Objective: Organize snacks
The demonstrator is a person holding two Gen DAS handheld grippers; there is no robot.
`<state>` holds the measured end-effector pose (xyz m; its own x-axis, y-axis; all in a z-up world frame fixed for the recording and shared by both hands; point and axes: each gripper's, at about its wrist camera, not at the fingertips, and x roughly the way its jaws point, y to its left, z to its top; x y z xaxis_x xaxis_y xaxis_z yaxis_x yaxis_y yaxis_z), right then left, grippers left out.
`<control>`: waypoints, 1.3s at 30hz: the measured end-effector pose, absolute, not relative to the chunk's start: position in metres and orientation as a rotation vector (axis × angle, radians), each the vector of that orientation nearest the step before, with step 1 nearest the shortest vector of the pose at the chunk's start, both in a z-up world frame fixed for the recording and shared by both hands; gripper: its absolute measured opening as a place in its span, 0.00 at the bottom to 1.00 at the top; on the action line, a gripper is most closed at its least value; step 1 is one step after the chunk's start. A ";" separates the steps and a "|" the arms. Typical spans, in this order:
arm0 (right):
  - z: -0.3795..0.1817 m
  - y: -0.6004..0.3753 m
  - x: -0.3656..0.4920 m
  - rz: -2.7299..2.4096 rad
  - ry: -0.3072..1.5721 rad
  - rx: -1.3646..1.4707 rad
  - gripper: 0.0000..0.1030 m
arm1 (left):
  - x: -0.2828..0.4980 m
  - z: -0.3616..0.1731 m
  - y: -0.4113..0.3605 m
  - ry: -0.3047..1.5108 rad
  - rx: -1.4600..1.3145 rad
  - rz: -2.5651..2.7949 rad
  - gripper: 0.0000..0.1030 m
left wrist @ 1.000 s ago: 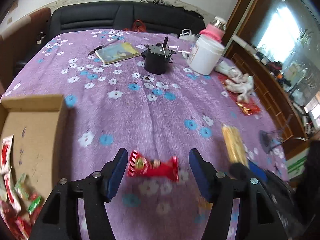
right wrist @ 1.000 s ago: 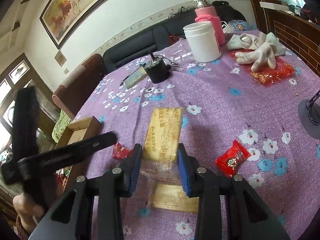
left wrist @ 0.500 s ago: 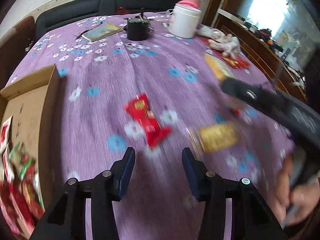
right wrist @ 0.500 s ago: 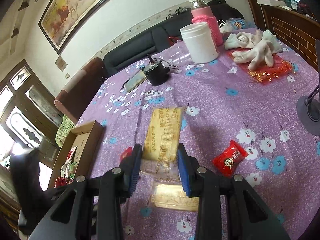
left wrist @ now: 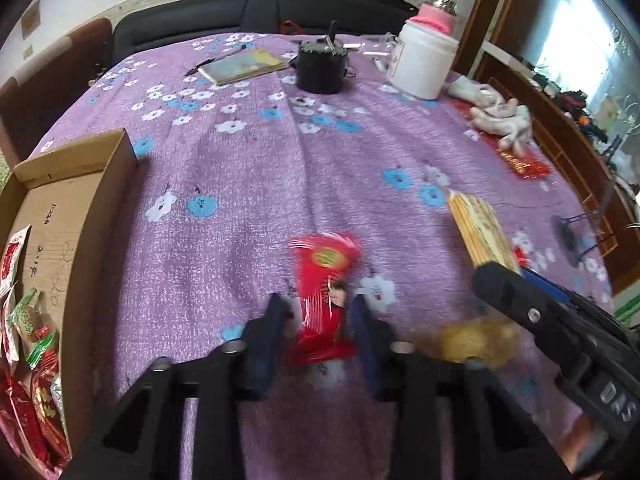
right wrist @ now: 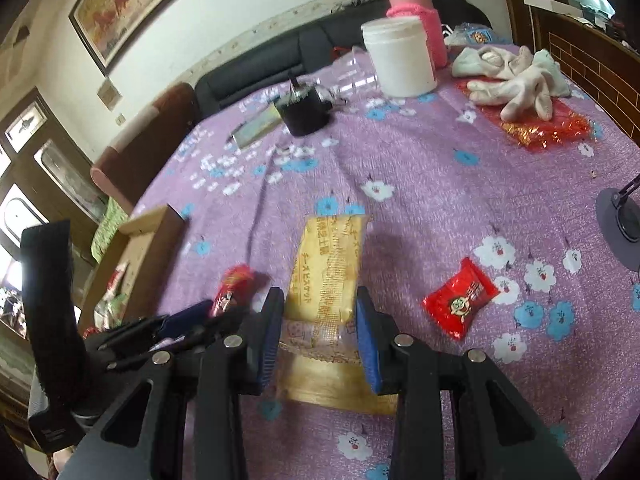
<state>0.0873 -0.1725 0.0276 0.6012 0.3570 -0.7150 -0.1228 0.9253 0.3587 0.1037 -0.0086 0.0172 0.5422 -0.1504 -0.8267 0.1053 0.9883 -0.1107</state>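
My left gripper (left wrist: 318, 304) is shut on a red snack packet (left wrist: 325, 280) just above the purple cloth; the packet also shows in the right wrist view (right wrist: 234, 286). My right gripper (right wrist: 320, 300) is shut on a yellow biscuit pack (right wrist: 330, 268), held over the table; it also shows in the left wrist view (left wrist: 480, 232). A second yellow pack (right wrist: 332, 386) lies under it. Another red packet (right wrist: 460, 302) lies to the right. The cardboard box (left wrist: 60, 216) with several snacks stands at the left.
At the back stand a black pot (left wrist: 322, 66), a white jar (left wrist: 422, 62), a pink bottle (right wrist: 418, 16) and a booklet (left wrist: 244, 66). White gloves (right wrist: 514, 76) lie on red foil at the right. A black stand base (right wrist: 622, 224) sits at the right edge.
My left gripper moved forward onto the red packet and closed on it. My right gripper still holds the yellow pack, nearly unmoved.
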 end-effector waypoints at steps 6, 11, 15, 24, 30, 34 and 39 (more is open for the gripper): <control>0.015 -0.159 0.091 0.268 0.934 0.192 0.33 | 0.104 0.015 0.000 0.942 -0.036 -0.142 0.20; 0.010 -0.151 0.091 0.239 0.930 0.118 0.33 | 0.101 0.014 -0.006 0.909 0.018 -0.132 0.20; 0.010 -0.149 0.090 0.229 0.916 0.098 0.33 | 0.098 0.013 -0.008 0.889 0.050 -0.128 0.20; 0.019 -0.151 0.085 0.253 0.872 0.155 0.32 | 0.097 0.021 0.005 0.874 -0.004 -0.139 0.20; 0.031 -0.139 0.075 0.313 0.815 0.140 0.32 | 0.091 0.032 0.010 0.829 -0.024 -0.129 0.20; 0.037 -0.130 0.069 0.350 0.782 0.128 0.32 | 0.087 0.040 0.015 0.789 -0.021 -0.099 0.20; 0.044 -0.122 0.062 0.381 0.740 0.110 0.33 | 0.084 0.050 0.024 0.745 -0.029 -0.055 0.20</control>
